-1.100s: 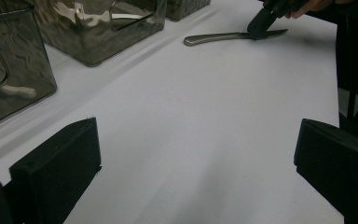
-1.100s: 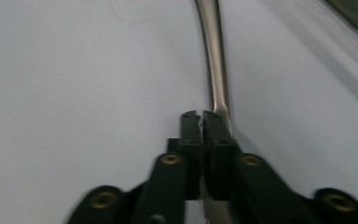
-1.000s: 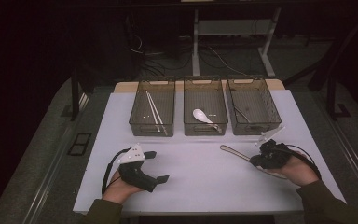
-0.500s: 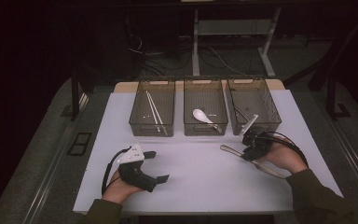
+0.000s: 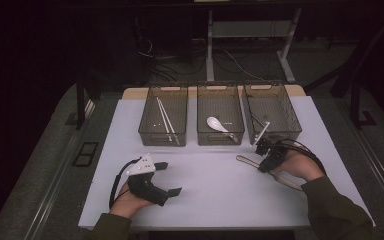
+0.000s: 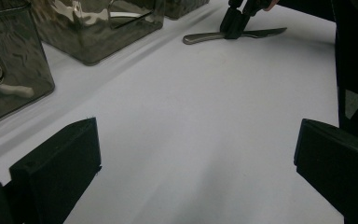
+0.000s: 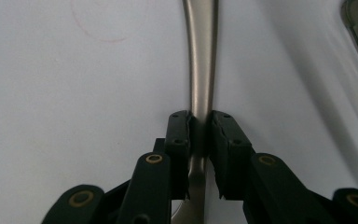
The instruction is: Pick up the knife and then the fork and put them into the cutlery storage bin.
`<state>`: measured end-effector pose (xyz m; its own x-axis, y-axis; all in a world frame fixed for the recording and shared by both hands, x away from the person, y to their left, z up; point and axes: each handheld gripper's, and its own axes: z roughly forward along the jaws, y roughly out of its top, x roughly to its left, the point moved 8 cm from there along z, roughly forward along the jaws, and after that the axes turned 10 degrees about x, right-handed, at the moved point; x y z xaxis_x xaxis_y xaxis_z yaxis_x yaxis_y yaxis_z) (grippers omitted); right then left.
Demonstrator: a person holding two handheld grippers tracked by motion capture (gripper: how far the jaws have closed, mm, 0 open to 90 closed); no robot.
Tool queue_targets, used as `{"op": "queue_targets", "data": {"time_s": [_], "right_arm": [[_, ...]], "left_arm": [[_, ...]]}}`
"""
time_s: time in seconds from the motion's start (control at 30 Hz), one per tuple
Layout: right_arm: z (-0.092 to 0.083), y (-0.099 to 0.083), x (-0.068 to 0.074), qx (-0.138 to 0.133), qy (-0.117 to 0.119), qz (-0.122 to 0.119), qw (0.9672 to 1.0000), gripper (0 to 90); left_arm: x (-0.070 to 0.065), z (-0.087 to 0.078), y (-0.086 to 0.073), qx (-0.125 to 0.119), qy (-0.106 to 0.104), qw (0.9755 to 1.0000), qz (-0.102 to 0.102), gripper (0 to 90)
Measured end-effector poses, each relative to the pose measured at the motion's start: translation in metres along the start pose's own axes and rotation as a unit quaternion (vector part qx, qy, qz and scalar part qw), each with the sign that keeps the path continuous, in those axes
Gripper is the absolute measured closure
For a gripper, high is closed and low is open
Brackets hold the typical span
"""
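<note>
A white sheet covered the table (image 5: 210, 200), and its near and middle parts lay bare between the two hands, with open room toward the left edge and the front edge. Three clear bins stood in a row along the far side: the left bin (image 5: 150, 131) held a pair of chopsticks (image 5: 166, 120), the middle bin (image 5: 204, 132) held one white spoon (image 5: 217, 123), and the right bin (image 5: 290, 120) held a dark utensil I could not identify, with a pale strip leaning at its near left corner.

One metal knife (image 5: 249, 162) lay flat on the sheet just in front of the right bin. Its long axis ran diagonally, one end pointing toward the far left and the other passing under the right hand toward the near right edge. In the left claw's view it showed far off as a slim bar (image 6: 200, 37).

The right claw (image 5: 264, 159) was pressed together on the knife, its pads (image 7: 178, 135) pinching the narrow shaft (image 7: 200, 70) from both sides.

The left claw (image 5: 167, 177) rested on the sheet near the front left, jaws spread wide apart and pinching nothing, well apart from the knife.
</note>
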<state>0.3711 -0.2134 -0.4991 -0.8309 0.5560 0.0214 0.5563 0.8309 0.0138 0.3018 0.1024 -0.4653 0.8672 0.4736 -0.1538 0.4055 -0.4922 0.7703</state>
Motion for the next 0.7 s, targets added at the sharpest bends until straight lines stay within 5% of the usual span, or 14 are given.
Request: {"op": "queue_targets", "data": {"time_s": [0.37, 0.7], "right_arm": [[-0.0002, -0.0013, -0.0005, -0.003, -0.012, 0.01, 0.9999, 79.3], [-0.0089, -0.0041, -0.0035, -0.053, 0.01, 0.032, 0.9981, 79.4]], "left_arm": [[0.0, -0.0009, 0.0004, -0.002, 0.001, 1.0, -0.002, 0.0], [0.0006, -0.0018, 0.0005, -0.002, 0.001, 1.0, -0.001, 0.0]]}}
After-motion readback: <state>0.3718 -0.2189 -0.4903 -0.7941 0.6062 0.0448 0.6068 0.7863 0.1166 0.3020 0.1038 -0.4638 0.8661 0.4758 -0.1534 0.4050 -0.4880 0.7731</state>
